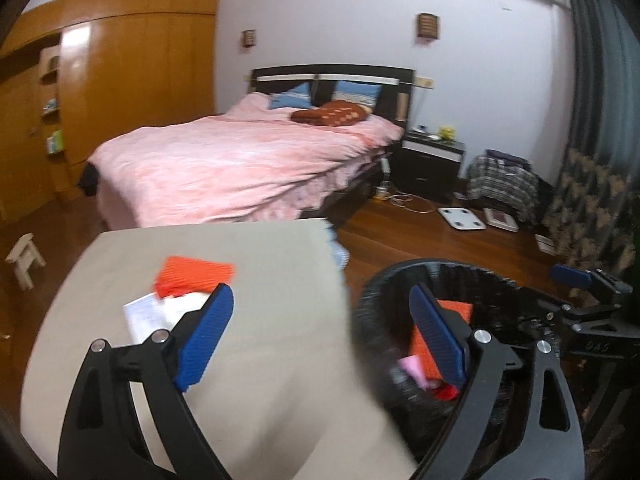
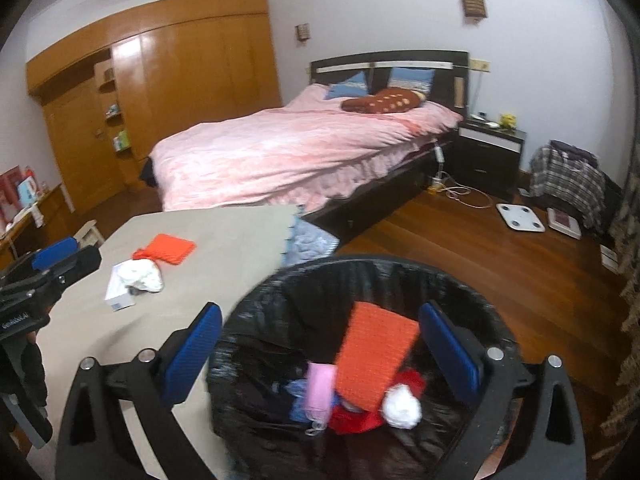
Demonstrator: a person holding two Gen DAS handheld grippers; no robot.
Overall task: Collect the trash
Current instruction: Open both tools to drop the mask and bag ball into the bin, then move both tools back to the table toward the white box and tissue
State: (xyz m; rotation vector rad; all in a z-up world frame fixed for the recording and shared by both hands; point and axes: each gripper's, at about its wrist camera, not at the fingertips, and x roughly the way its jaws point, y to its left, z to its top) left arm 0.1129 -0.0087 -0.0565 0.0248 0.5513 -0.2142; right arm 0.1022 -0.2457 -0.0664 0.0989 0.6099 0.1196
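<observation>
trash is split between two places — a black-lined bin [image 2: 360,360] beside the bench [image 2: 224,248] holds an orange ribbed piece [image 2: 376,356], a pink scrap [image 2: 320,390], something red and a white paper ball [image 2: 402,406]. on the bench lie an orange pouch [image 2: 168,249], crumpled white paper [image 2: 142,276] and a small white box [image 2: 118,300]. right gripper [image 2: 320,356] hangs over the bin, fingers wide apart, empty; left gripper [image 1: 322,340] likewise spread — holding nothing.

A home bedroom. A bed [image 2: 296,152] with pink bedding fills the middle. A nightstand [image 2: 490,152] stands beside it, a wooden wardrobe [image 2: 180,80] behind.
</observation>
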